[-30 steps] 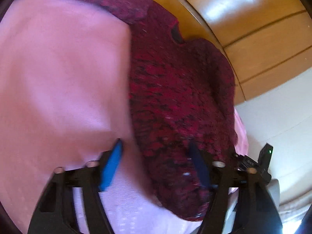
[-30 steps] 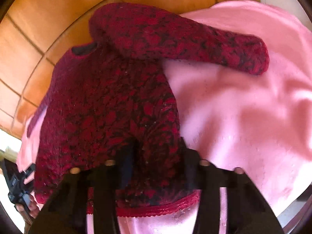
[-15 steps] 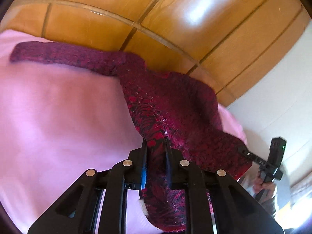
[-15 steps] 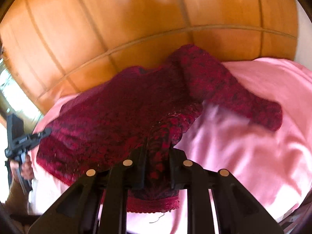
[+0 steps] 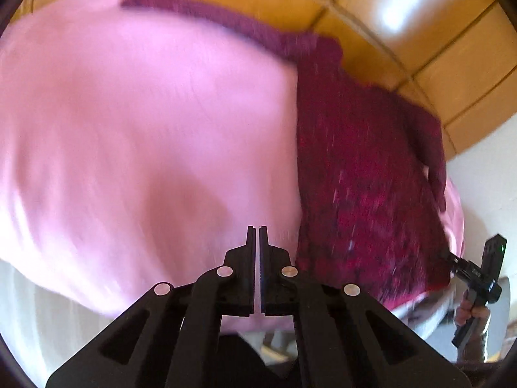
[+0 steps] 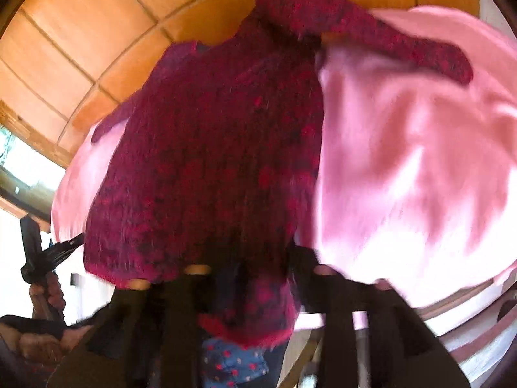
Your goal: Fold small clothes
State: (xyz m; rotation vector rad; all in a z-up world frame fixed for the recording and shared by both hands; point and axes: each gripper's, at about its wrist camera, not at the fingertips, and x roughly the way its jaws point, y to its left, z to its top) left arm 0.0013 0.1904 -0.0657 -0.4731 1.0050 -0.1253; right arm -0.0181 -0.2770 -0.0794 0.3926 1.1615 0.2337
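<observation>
**Sweater spread on the pink cloth, fold not yet made**

The dark red knitted sweater (image 6: 210, 161) lies flat on a pink cloth (image 5: 145, 129) that covers the work surface, with a wooden floor (image 5: 436, 32) beyond it. One sleeve (image 6: 387, 38) stretches out sideways over the pink cloth; the other side sleeve seems tucked along the body.

The left gripper (image 5: 259, 239) hangs over bare pink cloth just beside the sweater's edge, its fingers pressed nearly together with nothing between them. The right gripper (image 6: 248, 278) sits at the sweater's hem, but the view is badly smeared: the knit seems to drape over and between its fingers, and I cannot tell whether they clamp it or stand apart. A blue dotted fabric (image 6: 232, 362) shows below the hem.

Risks, as I judge them: if only the right side lifts, the loose knit may sag and twist, giving a crooked fold. A pinch taken too deep could catch the pink cloth along with the hem and drag it. The spread sleeve could trail and bunch under the body.
</observation>
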